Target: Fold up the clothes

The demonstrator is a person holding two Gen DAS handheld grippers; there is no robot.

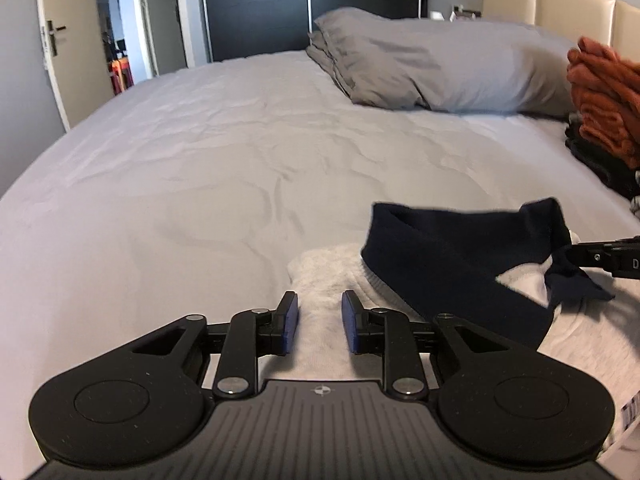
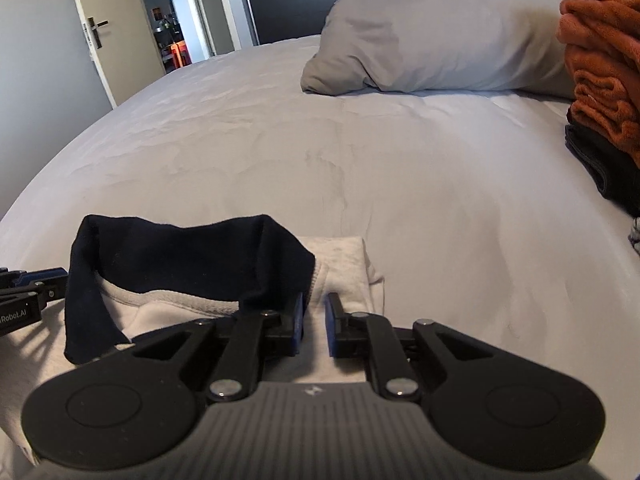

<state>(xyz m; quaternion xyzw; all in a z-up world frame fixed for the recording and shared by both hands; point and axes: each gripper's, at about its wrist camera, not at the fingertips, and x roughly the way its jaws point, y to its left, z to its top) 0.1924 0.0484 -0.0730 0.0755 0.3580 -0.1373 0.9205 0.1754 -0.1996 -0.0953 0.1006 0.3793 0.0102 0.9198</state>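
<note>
A white fleece garment (image 1: 324, 280) with a dark navy collar band (image 1: 448, 248) lies on the bed's near edge. My left gripper (image 1: 319, 322) is open, its blue pads either side of a white fold of the garment. My right gripper (image 2: 314, 326) is open over the garment (image 2: 344, 256), its left pad touching the navy band (image 2: 180, 256). The right gripper's fingers show at the right edge of the left wrist view (image 1: 608, 258), against the navy band. The left gripper shows at the left edge of the right wrist view (image 2: 28, 288).
The bed's pale grey sheet (image 1: 220, 152) stretches ahead. Grey pillows (image 1: 420, 64) lie at the far right. A stack of folded orange and dark clothes (image 1: 604, 112) sits on the right, also in the right wrist view (image 2: 600, 80). An open door (image 1: 68, 40) is far left.
</note>
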